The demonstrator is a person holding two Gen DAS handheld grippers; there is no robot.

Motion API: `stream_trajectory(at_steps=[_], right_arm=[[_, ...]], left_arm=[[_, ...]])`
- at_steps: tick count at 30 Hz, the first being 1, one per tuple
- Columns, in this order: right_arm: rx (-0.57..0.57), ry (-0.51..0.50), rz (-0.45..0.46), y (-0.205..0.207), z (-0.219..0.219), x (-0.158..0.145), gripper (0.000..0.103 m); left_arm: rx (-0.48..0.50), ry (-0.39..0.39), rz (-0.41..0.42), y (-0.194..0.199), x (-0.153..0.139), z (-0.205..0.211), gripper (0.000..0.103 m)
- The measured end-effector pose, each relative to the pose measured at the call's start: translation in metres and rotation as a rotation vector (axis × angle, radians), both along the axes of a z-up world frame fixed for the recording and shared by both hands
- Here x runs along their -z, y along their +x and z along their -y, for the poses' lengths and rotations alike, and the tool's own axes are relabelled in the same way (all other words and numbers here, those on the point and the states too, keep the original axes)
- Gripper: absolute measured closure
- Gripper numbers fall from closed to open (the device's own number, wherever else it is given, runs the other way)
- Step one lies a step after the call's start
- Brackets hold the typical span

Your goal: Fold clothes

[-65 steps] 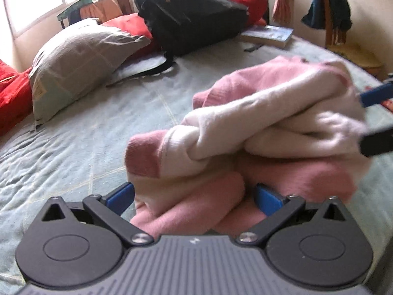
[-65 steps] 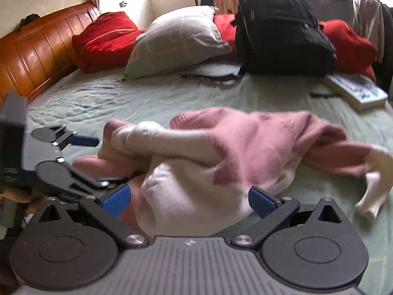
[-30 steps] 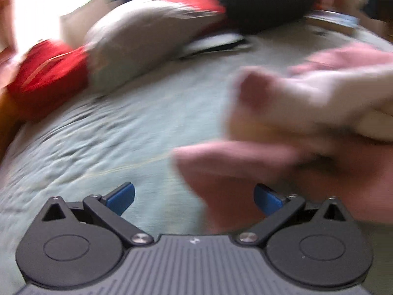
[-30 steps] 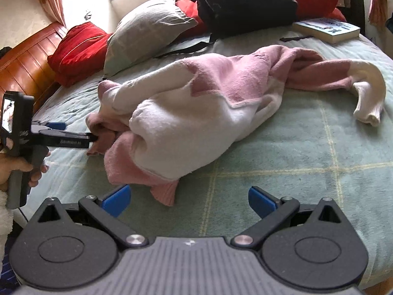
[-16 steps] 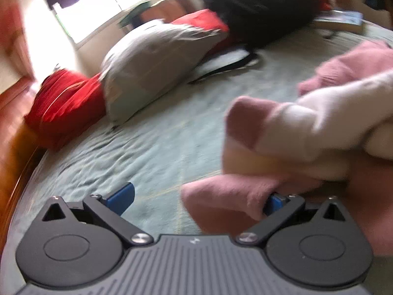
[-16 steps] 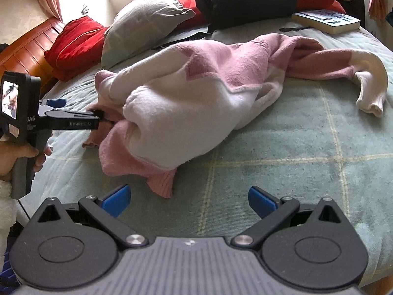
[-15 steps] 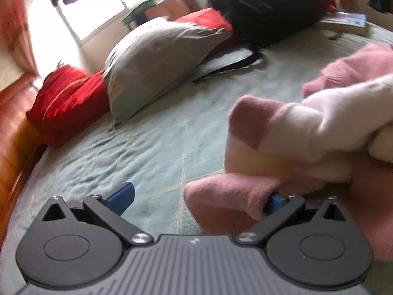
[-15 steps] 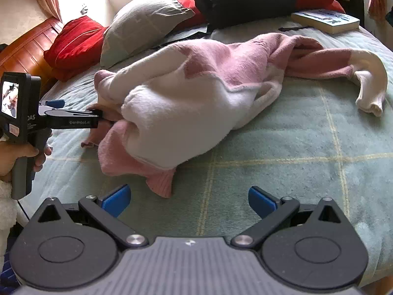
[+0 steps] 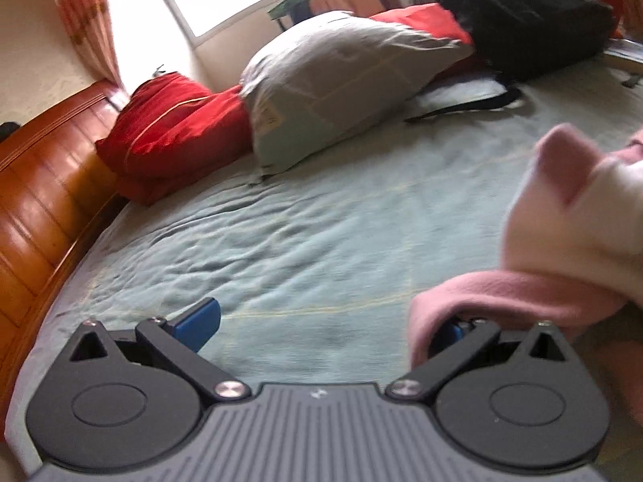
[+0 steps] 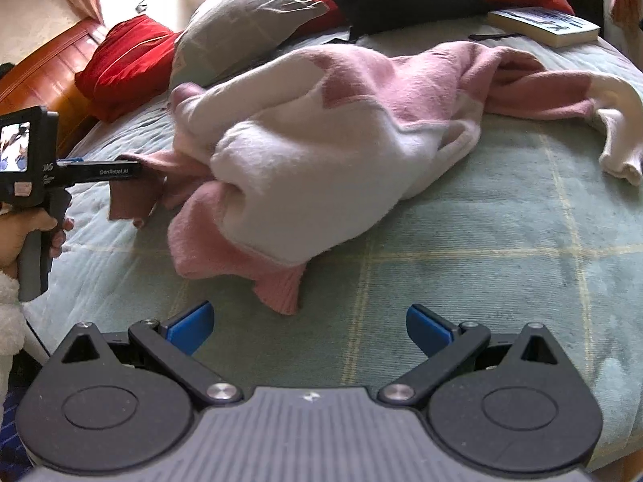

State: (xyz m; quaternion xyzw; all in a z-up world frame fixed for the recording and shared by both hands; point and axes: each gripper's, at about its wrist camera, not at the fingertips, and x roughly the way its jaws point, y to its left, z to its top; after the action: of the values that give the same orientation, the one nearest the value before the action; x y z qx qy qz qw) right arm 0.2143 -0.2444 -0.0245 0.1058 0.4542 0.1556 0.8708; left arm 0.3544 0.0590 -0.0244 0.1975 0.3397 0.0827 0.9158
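A pink and white sweater [image 10: 321, 152] lies bunched on the green bed cover [image 10: 502, 281], with one sleeve [image 10: 615, 120] trailing to the right. My left gripper [image 9: 325, 323] stands open at the sweater's left end. A pink edge of the sweater [image 9: 522, 301] is draped over its right finger and hides that pad; nothing lies between the fingers. In the right wrist view the left gripper [image 10: 132, 168] is level, with a pink flap hanging from its tip. My right gripper [image 10: 309, 321] is open over bare cover, just short of the sweater's near hem [image 10: 281, 289].
A grey pillow [image 9: 345, 80], red cushions [image 9: 168, 136] and a black backpack [image 9: 522, 20] sit at the head of the bed. A book [image 10: 546, 24] lies far right. The wooden headboard [image 9: 36, 209] runs along the left. A hand [image 10: 24, 229] holds the left gripper.
My left gripper has drawn back to the left, pulling a pink flap out from the pile, and its view has swung toward the headboard. The right gripper has barely moved.
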Motion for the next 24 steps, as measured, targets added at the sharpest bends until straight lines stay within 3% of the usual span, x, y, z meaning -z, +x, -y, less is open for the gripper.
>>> stream_trajectory(at_steps=[3,6,10,12,17,21,24], right_arm=[[-0.018,-0.010,0.006,-0.001,-0.007,-0.003,0.000],[-0.019,-0.014,0.002,0.000,-0.009,-0.003,0.000],[-0.021,-0.017,-0.004,0.001,-0.013,-0.003,0.000],[-0.023,-0.016,-0.006,0.002,-0.015,-0.002,0.000],[-0.031,-0.016,-0.012,0.005,-0.021,-0.001,0.000],[-0.043,-0.016,-0.022,0.006,-0.026,0.002,0.000],[-0.046,-0.015,-0.031,0.005,-0.026,0.005,0.000]], left_arm=[[-0.032,-0.023,0.001,0.005,-0.003,-0.017,0.000],[-0.090,0.007,0.030,0.008,-0.005,-0.033,0.001],[-0.160,-0.056,0.041,0.012,-0.013,-0.067,0.001],[-0.148,-0.094,0.009,0.010,-0.015,-0.078,0.001],[0.038,-0.087,-0.073,-0.011,-0.010,-0.055,0.001],[0.251,-0.080,-0.134,-0.026,-0.004,-0.007,0.001],[0.356,-0.051,-0.142,-0.025,0.005,0.032,0.001]])
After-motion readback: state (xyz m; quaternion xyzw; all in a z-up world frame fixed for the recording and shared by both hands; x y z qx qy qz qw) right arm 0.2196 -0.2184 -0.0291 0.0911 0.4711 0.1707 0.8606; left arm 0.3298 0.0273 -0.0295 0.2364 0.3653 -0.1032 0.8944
